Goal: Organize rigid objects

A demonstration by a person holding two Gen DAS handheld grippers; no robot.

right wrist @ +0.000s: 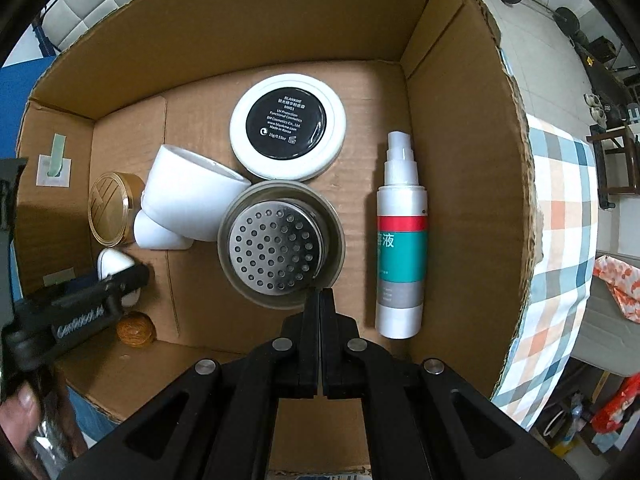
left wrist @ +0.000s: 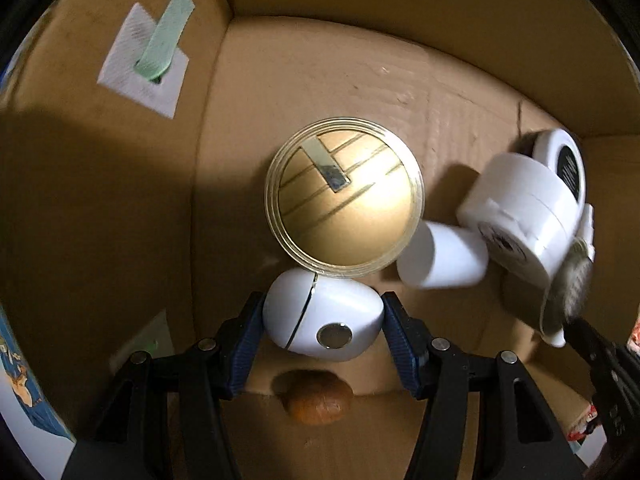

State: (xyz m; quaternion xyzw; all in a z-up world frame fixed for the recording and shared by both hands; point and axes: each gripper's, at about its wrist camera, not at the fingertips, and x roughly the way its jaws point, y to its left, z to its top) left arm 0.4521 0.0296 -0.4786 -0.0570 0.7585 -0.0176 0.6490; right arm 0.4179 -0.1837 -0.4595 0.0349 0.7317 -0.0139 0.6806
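Note:
My left gripper [left wrist: 323, 312] is shut on a white egg-shaped case [left wrist: 320, 320], blue pads on both sides, low inside a cardboard box [left wrist: 120, 200]. Just beyond it stands a gold round tin [left wrist: 344, 196]; a brown ball [left wrist: 320, 400] lies under the case. In the right wrist view my right gripper [right wrist: 320, 292] is shut, its tips pinching the near rim of a perforated metal strainer [right wrist: 276, 248]. The strainer overlaps a white cup [right wrist: 188, 200] and a white compact [right wrist: 288, 124]. The left gripper [right wrist: 120, 280] and case [right wrist: 114, 262] show at the left.
A white spray bottle [right wrist: 400, 240] with a teal label lies along the box's right wall [right wrist: 460, 160]. A paper label with green tape [left wrist: 148, 64] sticks to the left wall. A checked cloth [right wrist: 560, 240] lies outside the box. A thumb [right wrist: 24, 400] shows bottom left.

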